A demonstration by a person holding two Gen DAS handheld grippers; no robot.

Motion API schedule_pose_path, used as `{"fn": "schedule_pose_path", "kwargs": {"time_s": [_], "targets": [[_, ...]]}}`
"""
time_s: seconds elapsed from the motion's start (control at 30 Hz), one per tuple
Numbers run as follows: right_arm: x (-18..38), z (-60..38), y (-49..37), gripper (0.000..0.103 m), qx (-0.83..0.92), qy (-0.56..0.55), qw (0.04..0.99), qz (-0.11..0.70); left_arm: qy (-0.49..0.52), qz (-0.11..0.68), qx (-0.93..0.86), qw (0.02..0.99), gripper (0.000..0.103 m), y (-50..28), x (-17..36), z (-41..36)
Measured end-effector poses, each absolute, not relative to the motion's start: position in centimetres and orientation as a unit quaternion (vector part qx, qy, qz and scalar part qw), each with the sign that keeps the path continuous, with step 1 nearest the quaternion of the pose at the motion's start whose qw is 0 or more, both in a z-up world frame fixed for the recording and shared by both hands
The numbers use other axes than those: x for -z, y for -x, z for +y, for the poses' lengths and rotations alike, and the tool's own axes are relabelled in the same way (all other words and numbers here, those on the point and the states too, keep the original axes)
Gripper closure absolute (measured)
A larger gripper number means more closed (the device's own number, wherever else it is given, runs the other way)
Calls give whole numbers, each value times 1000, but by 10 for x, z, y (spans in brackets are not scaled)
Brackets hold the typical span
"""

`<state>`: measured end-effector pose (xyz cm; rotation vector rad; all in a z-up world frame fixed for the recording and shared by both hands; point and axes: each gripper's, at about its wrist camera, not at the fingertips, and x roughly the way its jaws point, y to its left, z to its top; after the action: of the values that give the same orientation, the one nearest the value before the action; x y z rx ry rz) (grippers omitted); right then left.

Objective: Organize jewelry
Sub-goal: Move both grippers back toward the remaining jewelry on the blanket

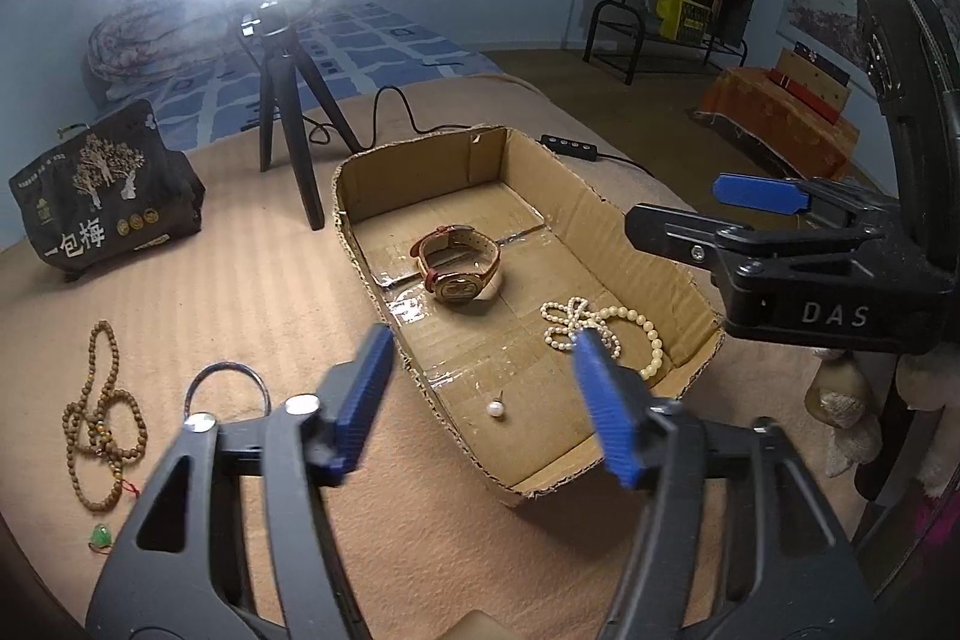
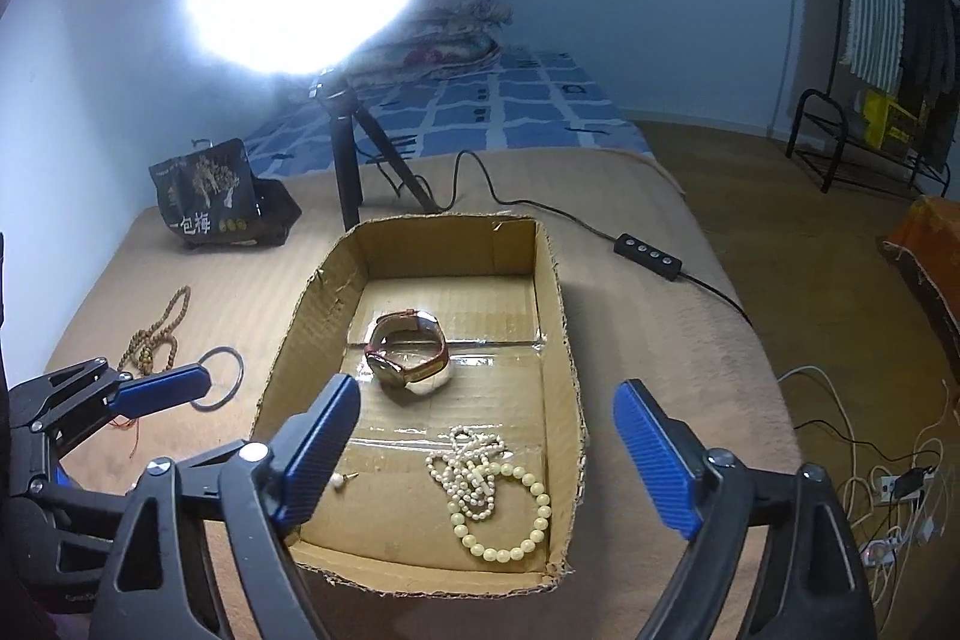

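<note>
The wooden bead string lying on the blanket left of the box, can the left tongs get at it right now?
Probably yes. The wooden bead string lies in the open on the blanket, nothing on top of it, and the left tongs are open and empty. Only the thin ring lies nearby, apparently clear of it.

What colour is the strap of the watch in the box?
The watch strap is red outside and cream inside, clearest in the left wrist view.

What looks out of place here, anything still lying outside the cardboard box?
Yes. The wooden bead strand, a thin metal ring and a small green pendant lie loose on the blanket, left of the cardboard box. The watch, pearl strands and pearl stud are inside it.
</note>
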<state>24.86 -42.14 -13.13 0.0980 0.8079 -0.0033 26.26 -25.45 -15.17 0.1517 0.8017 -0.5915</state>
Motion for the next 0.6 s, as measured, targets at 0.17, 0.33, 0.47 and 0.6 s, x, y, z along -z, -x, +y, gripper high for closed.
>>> {"fn": "schedule_pose_path", "kwargs": {"time_s": [0.17, 0.33, 0.47, 0.6], "targets": [[123, -419, -242, 5, 8, -47, 921, 386, -73, 380, 279, 879, 31, -258, 145, -249], [115, -415, -236, 0, 11, -46, 923, 381, -74, 379, 275, 881, 31, -253, 140, -242], [110, -409, -230, 0, 9, -45, 924, 379, -75, 377, 270, 883, 31, -247, 136, -232], [104, -402, -222, 0, 5, -44, 926, 376, -74, 376, 262, 886, 31, -242, 131, -218]]}}
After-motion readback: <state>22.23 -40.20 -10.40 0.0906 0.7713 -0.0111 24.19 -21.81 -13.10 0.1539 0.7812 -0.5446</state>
